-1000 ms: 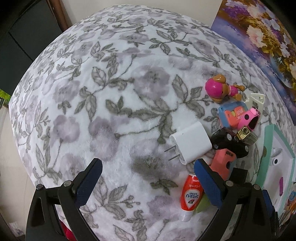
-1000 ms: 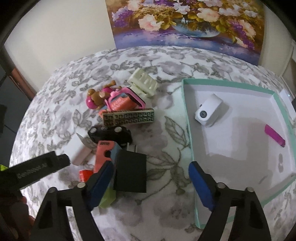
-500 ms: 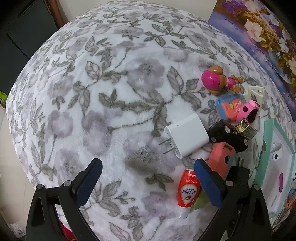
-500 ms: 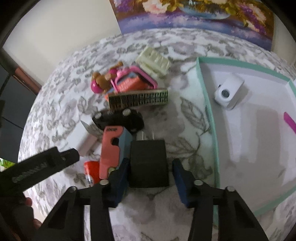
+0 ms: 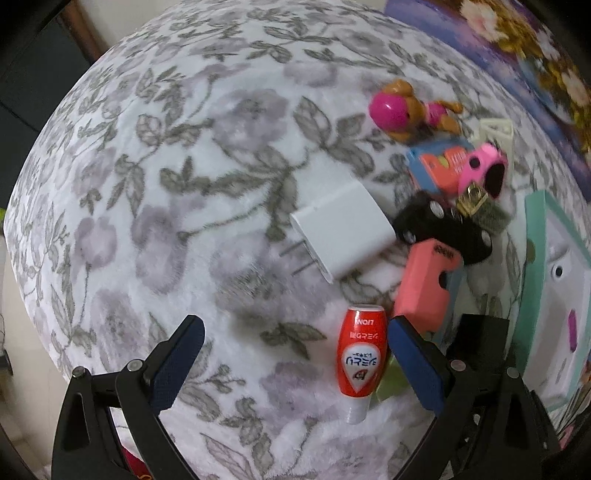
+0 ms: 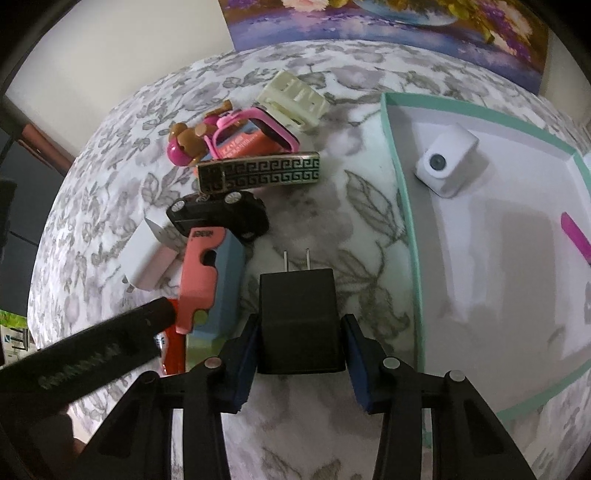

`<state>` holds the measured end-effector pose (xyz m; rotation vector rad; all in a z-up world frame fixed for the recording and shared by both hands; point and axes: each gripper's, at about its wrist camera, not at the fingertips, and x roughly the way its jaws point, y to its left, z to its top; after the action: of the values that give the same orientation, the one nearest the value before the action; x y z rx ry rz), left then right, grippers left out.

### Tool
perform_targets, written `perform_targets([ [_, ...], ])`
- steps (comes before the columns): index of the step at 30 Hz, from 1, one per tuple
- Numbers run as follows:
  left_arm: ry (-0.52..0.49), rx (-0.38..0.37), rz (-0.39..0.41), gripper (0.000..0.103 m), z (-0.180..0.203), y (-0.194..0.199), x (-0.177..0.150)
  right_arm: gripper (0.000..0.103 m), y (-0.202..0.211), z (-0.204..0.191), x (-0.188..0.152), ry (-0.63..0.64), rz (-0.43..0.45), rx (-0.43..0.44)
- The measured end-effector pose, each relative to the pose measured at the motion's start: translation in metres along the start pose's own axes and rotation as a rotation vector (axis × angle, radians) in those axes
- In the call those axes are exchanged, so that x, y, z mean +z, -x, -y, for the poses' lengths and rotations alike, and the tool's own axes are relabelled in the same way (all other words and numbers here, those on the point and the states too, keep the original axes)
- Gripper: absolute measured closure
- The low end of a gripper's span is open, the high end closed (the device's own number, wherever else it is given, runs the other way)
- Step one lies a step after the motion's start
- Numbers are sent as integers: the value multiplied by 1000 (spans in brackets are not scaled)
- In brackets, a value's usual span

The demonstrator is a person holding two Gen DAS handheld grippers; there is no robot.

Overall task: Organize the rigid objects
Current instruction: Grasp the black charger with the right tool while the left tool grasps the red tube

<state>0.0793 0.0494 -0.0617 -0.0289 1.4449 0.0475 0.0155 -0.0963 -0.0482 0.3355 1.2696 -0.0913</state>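
Note:
My right gripper (image 6: pixel 301 325) is shut on a black plug charger (image 6: pixel 299 317), its prongs pointing away over the floral cloth, just left of the teal-rimmed tray (image 6: pixel 402 221). The tray holds a white camera block (image 6: pixel 447 164) and a pink stick (image 6: pixel 576 236). My left gripper (image 5: pixel 295 332) stands open above the cloth, holding nothing. A red tube (image 5: pixel 362 362) lies just inside its right finger. A white plug charger (image 5: pixel 341 236) lies further ahead, beside a black toy car (image 5: pixel 443 229) and a coral box (image 5: pixel 424 284).
Behind the car sit a patterned bar (image 6: pixel 258 173), a pink watch on an orange pack (image 6: pixel 255 136), a pink toy dog (image 5: pixel 399 110) and a cream clip (image 6: pixel 295 96). A flower painting (image 6: pixel 406 26) leans at the back. The left gripper's finger (image 6: pixel 92 350) crosses the right view's lower left.
The right jaws have gone from wide open to shut on the black charger. The left gripper has sunk and shifted, so the red tube now lies between its fingers.

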Motion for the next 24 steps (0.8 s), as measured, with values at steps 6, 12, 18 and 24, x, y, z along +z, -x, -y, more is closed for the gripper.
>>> perform_targets([
  [6,-17,11,-5,7,10,-4,-6,56,3,6,-4,0,-13,-7],
  [12,-1,-35,-34,18,7,-11,-12,56,4,2,-7,40,-17,-36],
  [18,-16,-51,-48,27,9,-15,-17,56,2,-1,-10,59,-32,-55],
  [24,-53,-41,-34,42,14,-10,-37,58,6,2,-20,78,-54,-68],
])
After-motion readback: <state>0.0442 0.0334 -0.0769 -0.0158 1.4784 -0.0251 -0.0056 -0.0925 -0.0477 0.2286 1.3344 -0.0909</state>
